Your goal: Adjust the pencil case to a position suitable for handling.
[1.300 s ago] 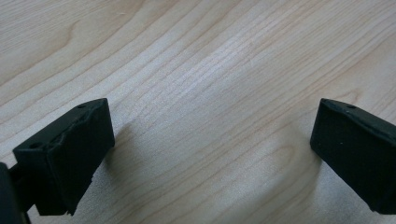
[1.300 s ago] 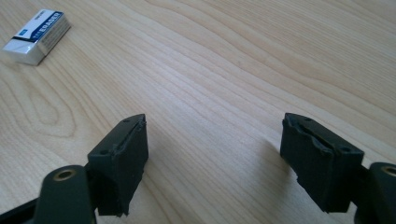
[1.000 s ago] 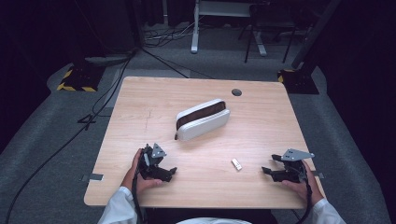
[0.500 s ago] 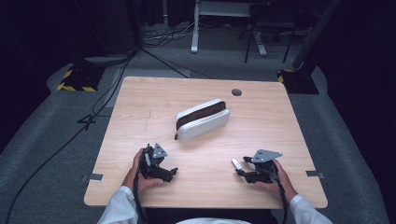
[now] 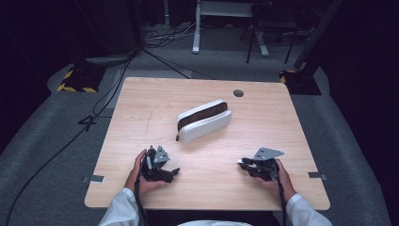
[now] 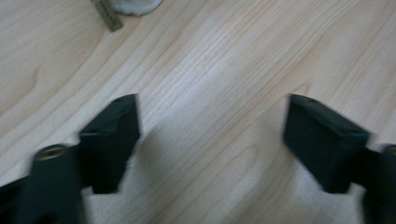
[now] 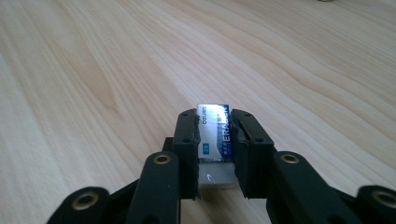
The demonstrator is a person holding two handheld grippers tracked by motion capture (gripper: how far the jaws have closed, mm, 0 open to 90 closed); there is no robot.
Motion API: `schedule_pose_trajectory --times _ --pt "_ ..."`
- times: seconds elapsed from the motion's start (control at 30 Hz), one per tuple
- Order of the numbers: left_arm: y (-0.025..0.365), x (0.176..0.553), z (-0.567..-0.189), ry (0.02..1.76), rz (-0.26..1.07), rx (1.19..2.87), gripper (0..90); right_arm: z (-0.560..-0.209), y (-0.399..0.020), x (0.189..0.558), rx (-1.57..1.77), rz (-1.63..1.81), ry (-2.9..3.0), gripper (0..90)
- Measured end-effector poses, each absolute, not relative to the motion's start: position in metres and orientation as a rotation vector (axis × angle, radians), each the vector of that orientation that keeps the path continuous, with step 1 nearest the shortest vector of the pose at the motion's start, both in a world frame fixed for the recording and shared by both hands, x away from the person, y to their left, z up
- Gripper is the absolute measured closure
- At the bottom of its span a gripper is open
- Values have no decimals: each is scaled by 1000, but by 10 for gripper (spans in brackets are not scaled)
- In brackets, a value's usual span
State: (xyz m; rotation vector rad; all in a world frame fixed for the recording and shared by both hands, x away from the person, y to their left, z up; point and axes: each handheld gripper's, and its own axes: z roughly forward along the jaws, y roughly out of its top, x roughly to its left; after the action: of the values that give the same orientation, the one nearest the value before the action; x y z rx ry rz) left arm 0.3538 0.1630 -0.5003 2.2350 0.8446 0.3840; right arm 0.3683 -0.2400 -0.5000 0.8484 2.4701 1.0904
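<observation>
Now, right gripper (image 7: 214, 140): fingers just closed, clamped on eraser (image 7: 214, 133) lying on tabletop (image 7: 93, 70).
Left gripper (image 6: 210, 140): fingers apart, just narrowing, nothing between.
Pencil case (image 5: 204, 120): mid-tabletop, well apart.

Around your table: what stood by, apart from the work

You had a pale wooden table (image 5: 141, 122) with a small dark round hole (image 5: 238, 93) near its far edge. A white pencil case (image 5: 205, 121) lay slantwise at the middle, its zip open on a dark lining, and its zip pull (image 6: 107, 15) rested flat on the wood. Grey carpet floor (image 5: 51, 141) surrounded the table. You could see black cables (image 5: 101, 101) trailing across it on the left, a block with yellow-and-black hazard stripes (image 5: 77, 80) at the far left, another dark base (image 5: 299, 81) at the far right, and a white stand (image 5: 196, 28) behind.
</observation>
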Motion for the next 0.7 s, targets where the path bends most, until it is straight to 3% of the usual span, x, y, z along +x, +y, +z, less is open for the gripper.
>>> schedule_pose_trajectory --times 0.07,0.13,0.2,0.27,0.7 --pt "161 355 -496 851 414 2223 126 -500 -254 371 876 1100 2464 728" --pt "159 357 -490 818 415 2196 215 -501 -263 373 906 1108 2454 732" --pt "154 361 -484 815 407 2175 151 -501 -277 374 922 1112 2444 732" --pt "147 367 -478 799 418 2152 207 -501 -286 376 937 1120 2438 732" --pt "121 390 -438 741 498 2045 235 -499 -315 380 981 1090 2430 732"
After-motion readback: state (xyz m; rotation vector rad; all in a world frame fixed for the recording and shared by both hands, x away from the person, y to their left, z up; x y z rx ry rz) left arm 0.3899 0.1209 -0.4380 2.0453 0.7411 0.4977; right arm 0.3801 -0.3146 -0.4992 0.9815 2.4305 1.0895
